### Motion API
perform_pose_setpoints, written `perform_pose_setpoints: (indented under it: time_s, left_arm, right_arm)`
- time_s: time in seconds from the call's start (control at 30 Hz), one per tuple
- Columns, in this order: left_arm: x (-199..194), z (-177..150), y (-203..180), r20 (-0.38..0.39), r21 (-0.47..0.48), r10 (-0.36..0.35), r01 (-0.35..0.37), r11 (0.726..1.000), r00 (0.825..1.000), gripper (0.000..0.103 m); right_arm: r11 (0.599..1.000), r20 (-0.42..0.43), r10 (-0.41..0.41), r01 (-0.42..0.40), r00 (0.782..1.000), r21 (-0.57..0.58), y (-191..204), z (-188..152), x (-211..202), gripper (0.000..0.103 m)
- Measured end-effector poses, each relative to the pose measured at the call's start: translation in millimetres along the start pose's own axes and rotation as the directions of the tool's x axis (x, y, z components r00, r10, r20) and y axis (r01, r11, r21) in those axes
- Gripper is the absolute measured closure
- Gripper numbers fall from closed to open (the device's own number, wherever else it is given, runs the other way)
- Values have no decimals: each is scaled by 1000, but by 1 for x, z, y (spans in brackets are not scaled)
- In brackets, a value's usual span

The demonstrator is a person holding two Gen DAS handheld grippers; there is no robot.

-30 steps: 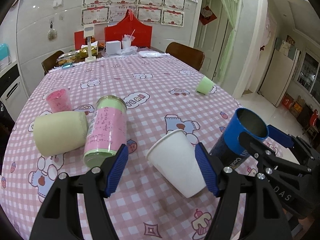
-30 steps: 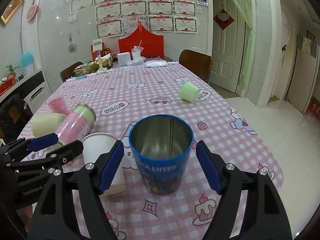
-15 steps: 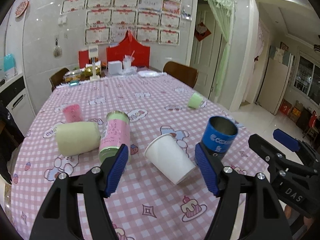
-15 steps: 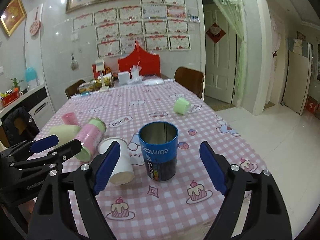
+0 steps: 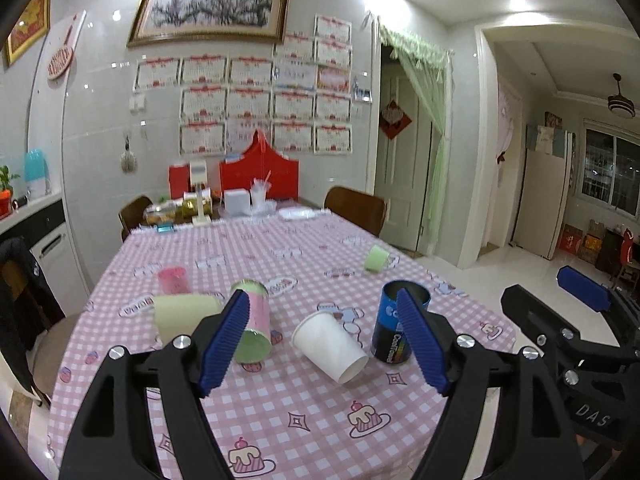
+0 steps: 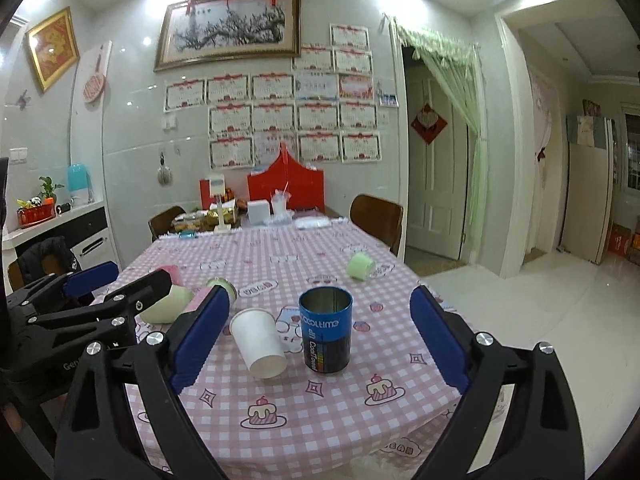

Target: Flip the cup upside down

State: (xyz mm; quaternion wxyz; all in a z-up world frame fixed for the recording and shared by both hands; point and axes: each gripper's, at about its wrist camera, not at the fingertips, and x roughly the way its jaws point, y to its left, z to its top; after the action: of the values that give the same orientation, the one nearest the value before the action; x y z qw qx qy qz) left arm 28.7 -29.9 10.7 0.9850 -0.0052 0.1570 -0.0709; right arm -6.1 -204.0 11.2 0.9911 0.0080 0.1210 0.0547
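Note:
A blue metal cup stands upright, mouth up, near the front of the pink checked table; it also shows in the left wrist view. A white paper cup lies on its side beside it, also in the left wrist view. My left gripper is open and empty, held back above the table's front. My right gripper is open and empty, well short of the blue cup.
A pink and green can, a cream cup and a pink cup sit on the left. A small green cup lies at the right. Boxes and a red stand crowd the far end. Chairs flank the table.
Both grippers have pulled back and risen away from the cups, which now look smaller and farther. The blue cup and the white cup have stayed in place.

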Motion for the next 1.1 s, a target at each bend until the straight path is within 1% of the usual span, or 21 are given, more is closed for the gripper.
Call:
perform_pose_setpoints:
  time_s: [0.07, 0.2, 0.37, 0.5, 0.8, 1.1]
  left_arm:
    - [-10, 1, -3, 26, 11, 8, -9, 1000, 1000, 27]
    - [-26, 1, -10, 72, 34, 16, -19, 999, 997, 25]
    - [-37, 2, -11, 112, 38, 25, -29, 999, 993, 25]
    - [-42, 2, -14, 147, 47, 37, -44, 998, 988, 25]
    - [-47, 2, -18, 194, 69, 56, -70, 995, 979, 24]
    - [-48, 1, -20, 207, 76, 72, -89, 993, 976, 24]
  right_arm:
    - [1000, 27, -2, 2, 1000, 2, 0, 0, -8, 14]
    - [1000, 71, -18, 18, 997, 4, 2, -2, -16, 8]
    - [1000, 107, -19, 19, 994, 5, 3, -5, -24, 8]
    - [999, 134, -37, 37, 990, -2, 4, -7, -25, 8]
    - [999, 153, -48, 49, 987, -3, 4, -9, -28, 8]
    - [999, 153, -53, 54, 987, -4, 5, -11, -27, 8]
